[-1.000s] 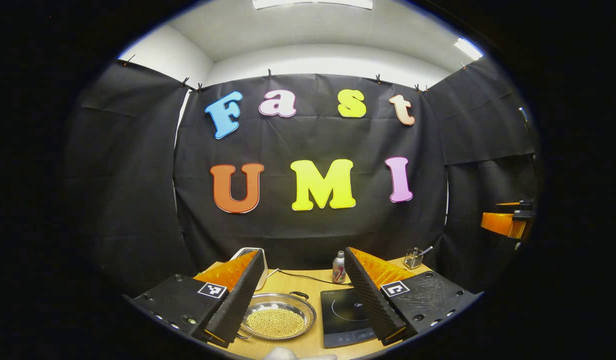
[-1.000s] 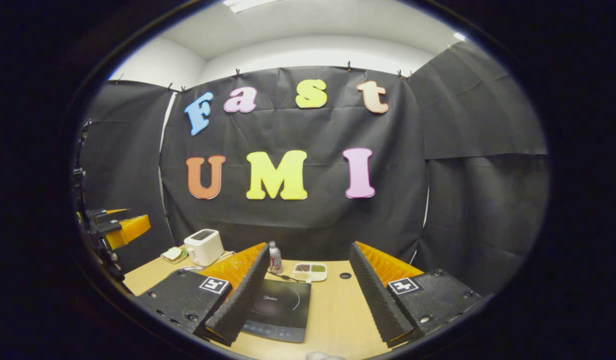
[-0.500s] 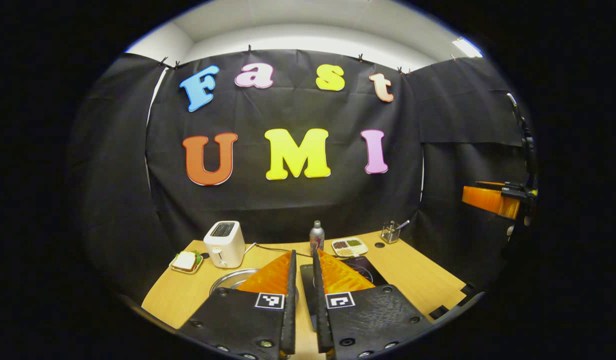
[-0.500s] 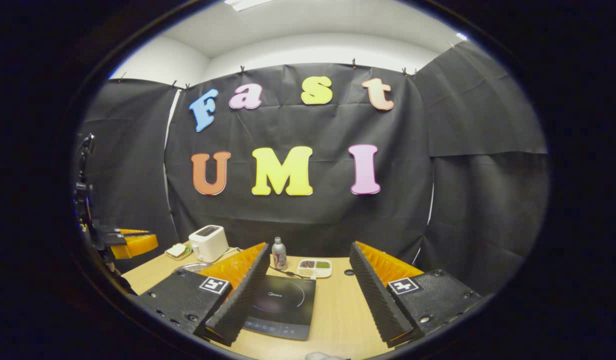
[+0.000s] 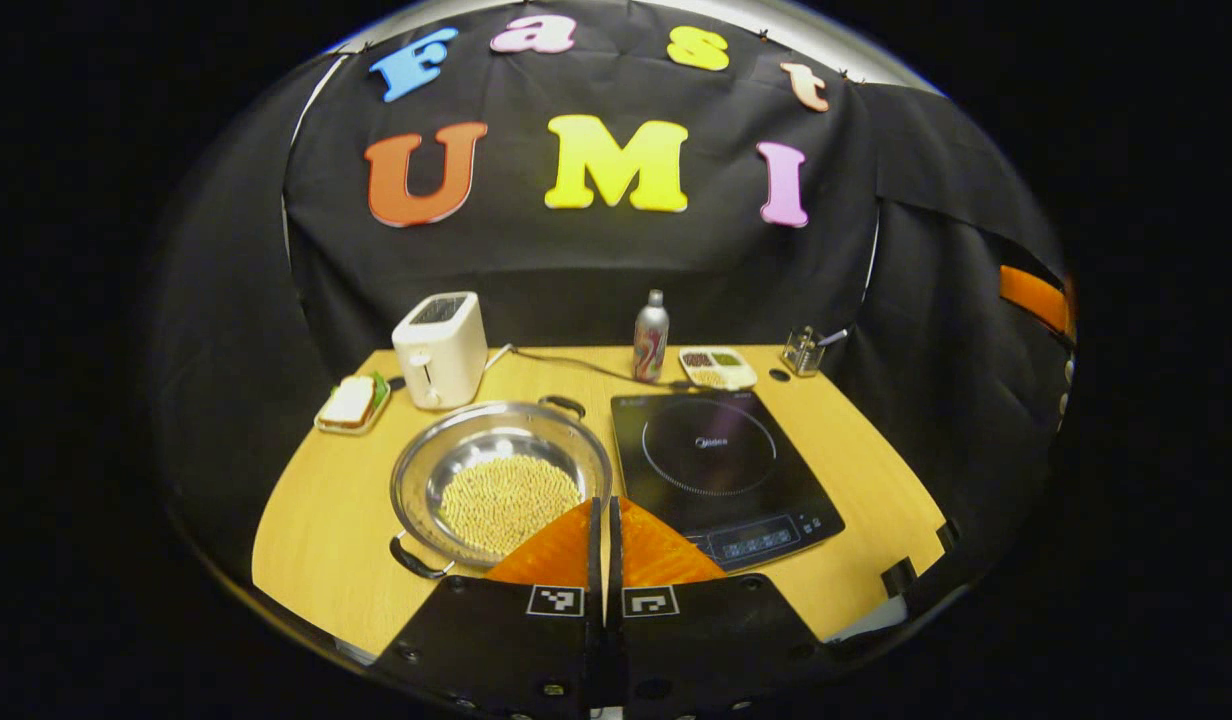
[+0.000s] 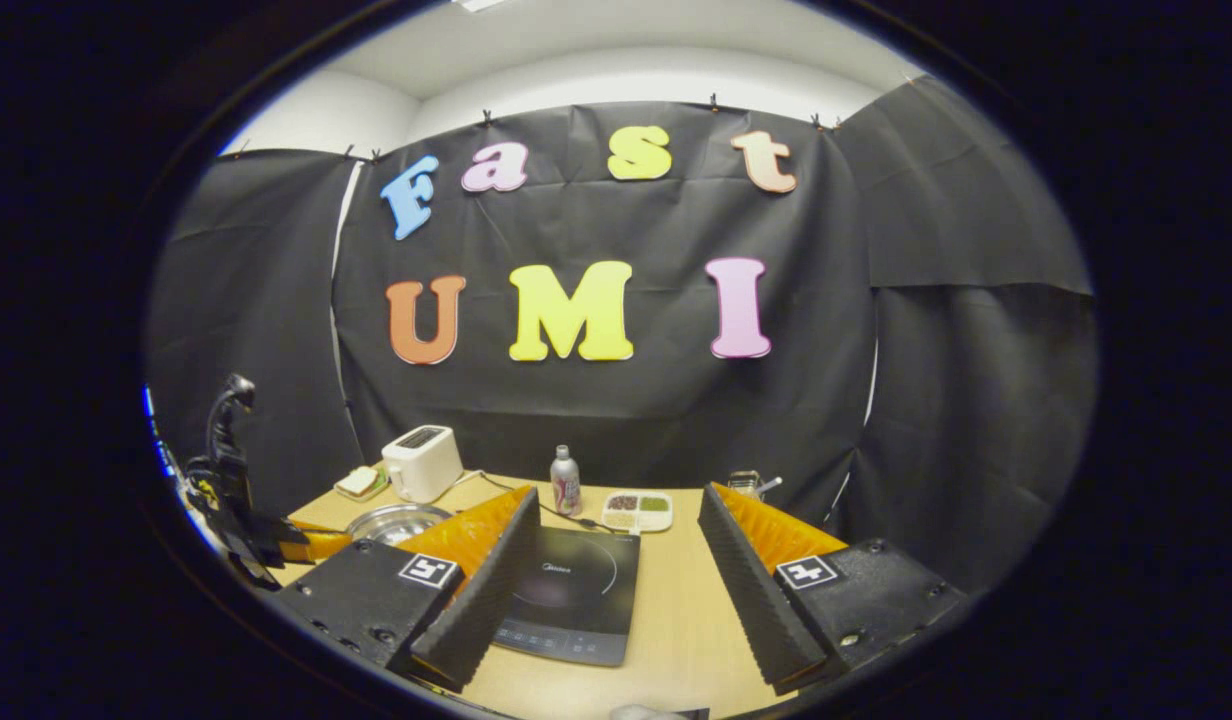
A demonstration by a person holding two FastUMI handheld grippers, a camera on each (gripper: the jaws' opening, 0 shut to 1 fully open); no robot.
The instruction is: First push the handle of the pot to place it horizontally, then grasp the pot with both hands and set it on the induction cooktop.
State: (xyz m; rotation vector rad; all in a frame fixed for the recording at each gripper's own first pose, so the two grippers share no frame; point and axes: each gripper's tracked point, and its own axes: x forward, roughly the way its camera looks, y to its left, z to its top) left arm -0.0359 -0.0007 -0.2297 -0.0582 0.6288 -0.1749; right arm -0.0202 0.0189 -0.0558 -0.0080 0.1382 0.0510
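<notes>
The left claw point(image 5: 604, 515) is closed, both fingers pressed flat together with nothing between them, hovering over the near edge of the light wooden counter point(image 5: 316, 520); right in front of its tips sits the wide shallow stainless-steel pot point(image 5: 501, 480) with a layer of small yellowish beans inside, standing on the counter just left of the flat black induction cooktop point(image 5: 721, 465), close beside it but not on it; two dark loop handles on the pot, one at the near left rim point(image 5: 416, 562) and one at the far right rim point(image 5: 564, 404), so they line up diagonally in the left gripper view; one pot, one cooktop. In the right gripper view the right claw point(image 6: 616, 590) is wide open and empty above the counter, cooktop showing between its fingers. Farther back there's one white toaster point(image 5: 438, 348) with a dark cable running off along the counter, one small plate with a sandwich point(image 5: 350, 402) to its left, one silver bottle with a red label point(image 5: 651, 336), one white divided dish of mixed grains point(image 5: 717, 367), and one small clear holder point(image 5: 803, 350) at the far right corner; black cloth hangs all round, and the right gripper view shows a white ceiling above.
</notes>
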